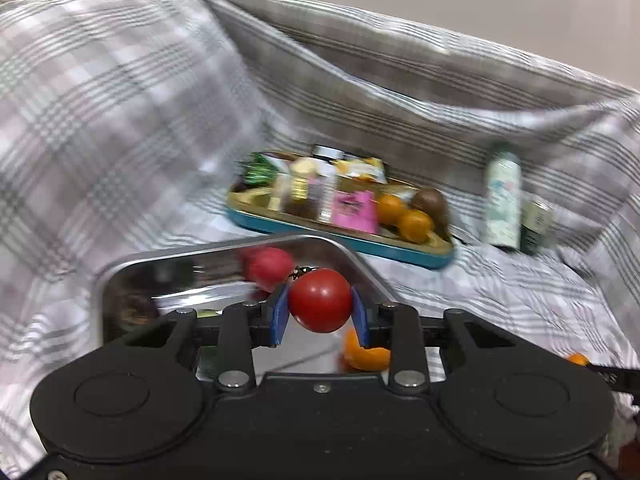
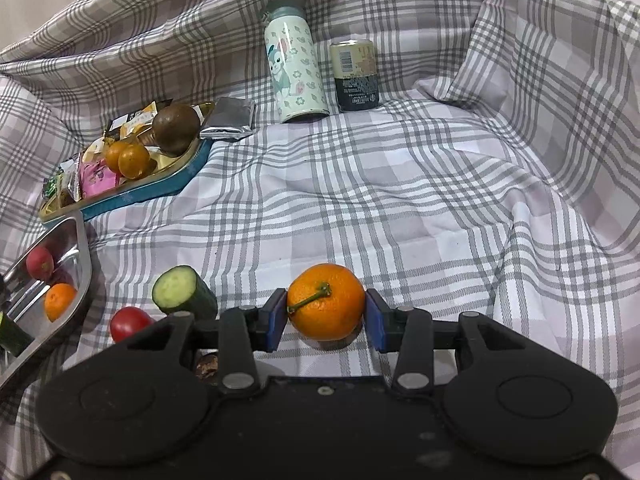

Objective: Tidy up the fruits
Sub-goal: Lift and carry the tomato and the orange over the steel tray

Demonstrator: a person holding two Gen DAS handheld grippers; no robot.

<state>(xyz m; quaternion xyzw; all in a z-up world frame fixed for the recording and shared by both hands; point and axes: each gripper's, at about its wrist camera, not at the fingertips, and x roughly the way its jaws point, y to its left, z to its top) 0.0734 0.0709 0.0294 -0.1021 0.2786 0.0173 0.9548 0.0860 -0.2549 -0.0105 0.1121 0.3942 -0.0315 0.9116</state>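
Checked cloth (image 2: 400,184): bottle (image 2: 296,68), can (image 2: 355,76).

The left claw (image 1: 320,312) is gripping a red tomato (image 1: 320,300) between its blue pads, above a shiny metal tray (image 1: 120,276) that is holding a red fruit (image 1: 269,266) and an orange piece (image 1: 366,354). Beyond, a teal-rimmed tray (image 1: 340,242) of snacks and fruit is sitting on checked cloth (image 1: 120,120), near a patterned bottle (image 1: 503,200).
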